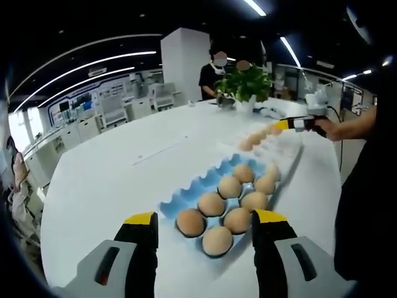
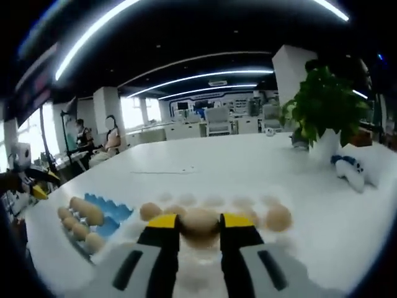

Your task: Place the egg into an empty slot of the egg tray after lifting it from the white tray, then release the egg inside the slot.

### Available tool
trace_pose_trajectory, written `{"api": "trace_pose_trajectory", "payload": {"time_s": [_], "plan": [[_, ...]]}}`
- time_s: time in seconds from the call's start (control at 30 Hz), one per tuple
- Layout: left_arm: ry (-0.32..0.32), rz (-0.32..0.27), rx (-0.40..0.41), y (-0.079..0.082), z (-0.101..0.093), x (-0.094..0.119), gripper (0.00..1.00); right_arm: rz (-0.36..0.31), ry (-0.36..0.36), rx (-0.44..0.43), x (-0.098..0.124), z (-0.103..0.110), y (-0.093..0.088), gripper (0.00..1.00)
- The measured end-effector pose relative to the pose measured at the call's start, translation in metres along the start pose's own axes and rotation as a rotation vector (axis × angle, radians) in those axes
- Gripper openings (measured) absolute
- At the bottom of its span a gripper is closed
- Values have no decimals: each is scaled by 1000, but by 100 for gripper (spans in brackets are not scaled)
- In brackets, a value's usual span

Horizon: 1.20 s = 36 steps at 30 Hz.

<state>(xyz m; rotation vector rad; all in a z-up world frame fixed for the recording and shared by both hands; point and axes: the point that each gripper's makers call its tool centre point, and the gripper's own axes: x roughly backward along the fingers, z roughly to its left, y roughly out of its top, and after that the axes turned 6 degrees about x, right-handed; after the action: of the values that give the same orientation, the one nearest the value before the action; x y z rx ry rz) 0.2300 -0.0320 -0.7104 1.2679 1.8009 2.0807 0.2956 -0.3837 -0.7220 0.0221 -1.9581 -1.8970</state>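
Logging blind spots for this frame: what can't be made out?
- Right gripper view: white tray blurred; empty slots uncountable.
- Right gripper view: right gripper around an egg; lifted or resting, unclear.
- Left gripper view: blue egg tray near corner hidden by left gripper.
- Left gripper view: right gripper's grip too small.

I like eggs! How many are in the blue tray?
8 tan eggs sit in the blue moulded egg tray: three in the row nearest the camera, three behind, two farthest. None seem hidden.
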Motion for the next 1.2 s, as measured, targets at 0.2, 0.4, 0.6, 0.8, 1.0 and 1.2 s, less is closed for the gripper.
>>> {"api": "trace_pose_trajectory", "payload": {"time_s": [0.2,0.4,0.6,0.8,1.0,1.2], "plan": [[4,-1,0,0,1,2,61,-2,77,11,-7,29,3,24],[3,0,2,-1,2,3,61,8,127,14,-12,49,-1,24],[7,3,2,-2,4,2,62,11,199,23,-20,75,0,24],[11,8,-4,-2,4,1,62,18,279,44,-28,105,0,24],[17,12,-2,-4,5,2,62,27,343,60,-36,127,-2,24],[25,13,4,-5,7,3,63,51,399,67,-43,146,-10,24]]}}
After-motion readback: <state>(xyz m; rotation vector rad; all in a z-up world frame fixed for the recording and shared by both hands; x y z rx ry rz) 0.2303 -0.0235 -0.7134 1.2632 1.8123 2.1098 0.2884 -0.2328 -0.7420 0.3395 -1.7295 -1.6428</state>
